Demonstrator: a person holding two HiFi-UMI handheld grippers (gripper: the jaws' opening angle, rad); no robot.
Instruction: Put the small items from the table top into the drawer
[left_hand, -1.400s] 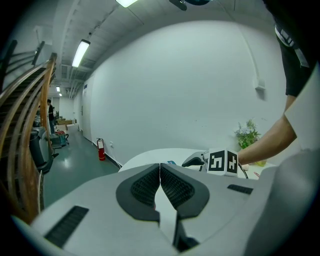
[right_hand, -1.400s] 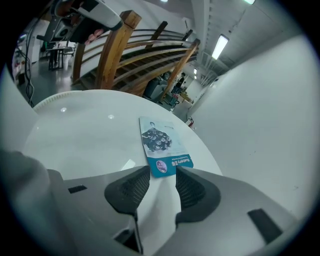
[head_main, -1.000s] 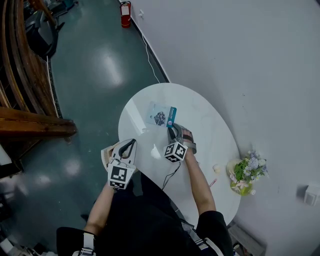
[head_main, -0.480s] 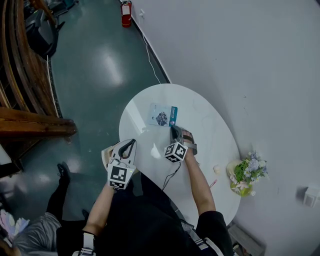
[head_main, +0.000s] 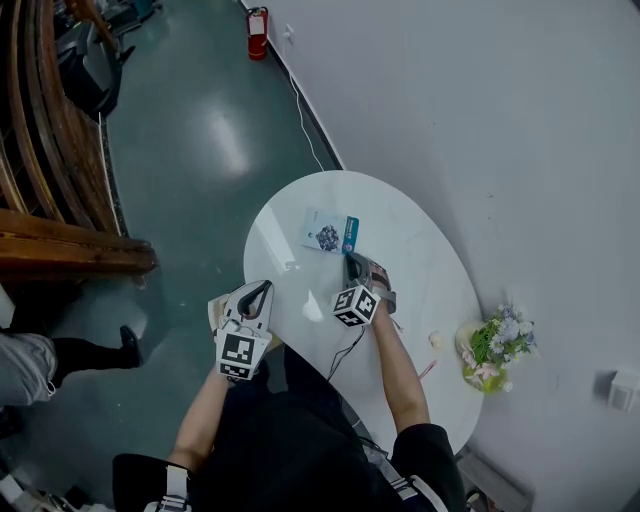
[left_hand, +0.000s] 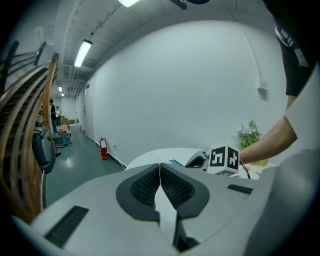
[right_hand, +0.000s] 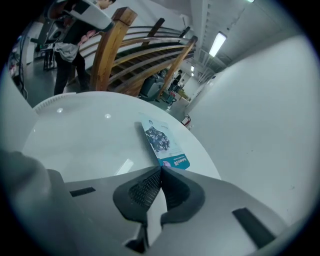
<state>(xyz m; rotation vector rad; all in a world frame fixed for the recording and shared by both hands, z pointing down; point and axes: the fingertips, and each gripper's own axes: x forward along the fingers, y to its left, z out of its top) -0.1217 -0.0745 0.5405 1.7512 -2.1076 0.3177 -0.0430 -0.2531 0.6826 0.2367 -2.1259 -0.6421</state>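
The fingers (right_hand: 145, 191) of the right gripper (head_main: 351, 260) are pressed together and have just been closing. Their tips pinch the near corner of a flat packet (right_hand: 162, 142), at its teal end. The packet lies flat on the white oval table (head_main: 420, 250), in the far part of the top and nearer to the left long edge than to the wall side. Its dark printed picture is on the half away from the gripper. The right gripper points slanting down to the table top, and its marker cube (head_main: 355, 305) stands over the middle of the table. A dark cable (head_main: 345, 352) runs from it back across the near edge toward the person.

The left gripper (left_hand: 160, 167) also has its two fingers closed on each other, with nothing between them. In the head view it is just outside the left long edge of the table, well apart from the packet.

At the right end of the table, close to the wall, stands a bunch of flowers (head_main: 495, 342). A small pale thing (head_main: 433, 340) lies just beside it; what it is I cannot tell. Beyond the far end of the table, a red fire extinguisher (head_main: 258, 20) stands on the green floor (head_main: 200, 150) against the white wall.
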